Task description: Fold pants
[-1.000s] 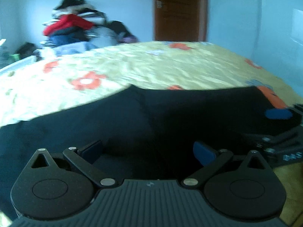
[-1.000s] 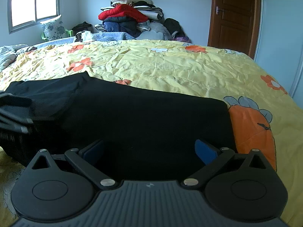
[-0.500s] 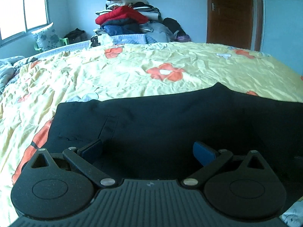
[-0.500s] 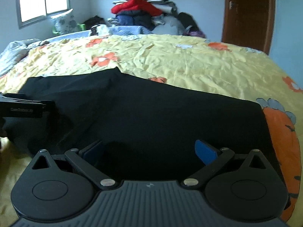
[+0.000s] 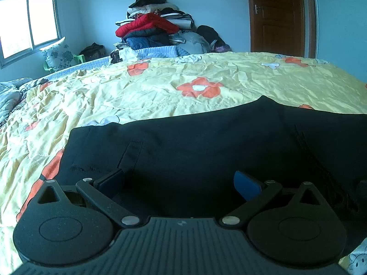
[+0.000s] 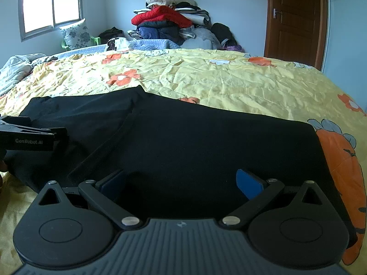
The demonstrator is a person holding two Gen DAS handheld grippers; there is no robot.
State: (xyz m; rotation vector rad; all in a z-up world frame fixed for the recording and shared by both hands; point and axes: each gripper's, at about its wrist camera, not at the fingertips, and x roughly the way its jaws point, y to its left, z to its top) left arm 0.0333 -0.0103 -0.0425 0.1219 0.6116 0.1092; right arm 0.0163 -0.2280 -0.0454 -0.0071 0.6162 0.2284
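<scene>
Black pants [image 5: 206, 142] lie flat across the near part of the bed, waist end to the left with a back pocket seam showing. My left gripper [image 5: 179, 181] is open, low over the waist end, nothing between its blue pads. In the right wrist view the same pants [image 6: 195, 142] stretch rightwards to a straight edge near an orange print. My right gripper [image 6: 181, 181] hangs open above the near edge of the leg part. The left gripper's body [image 6: 29, 135] shows at the left edge of that view, over the waist.
The bed carries a yellow quilt with orange flowers [image 5: 199, 87]. A tall heap of clothes [image 6: 169, 20] stands at the far wall, a brown door [image 6: 296, 18] to its right, a window [image 6: 50, 4] and a pillow to the left. Crumpled grey bedding [image 6: 16, 68] lies far left.
The left gripper has swung leftwards from the pants' middle to the waist end and settled there. The right gripper's view has shifted slightly left and closer. Both stay open.
</scene>
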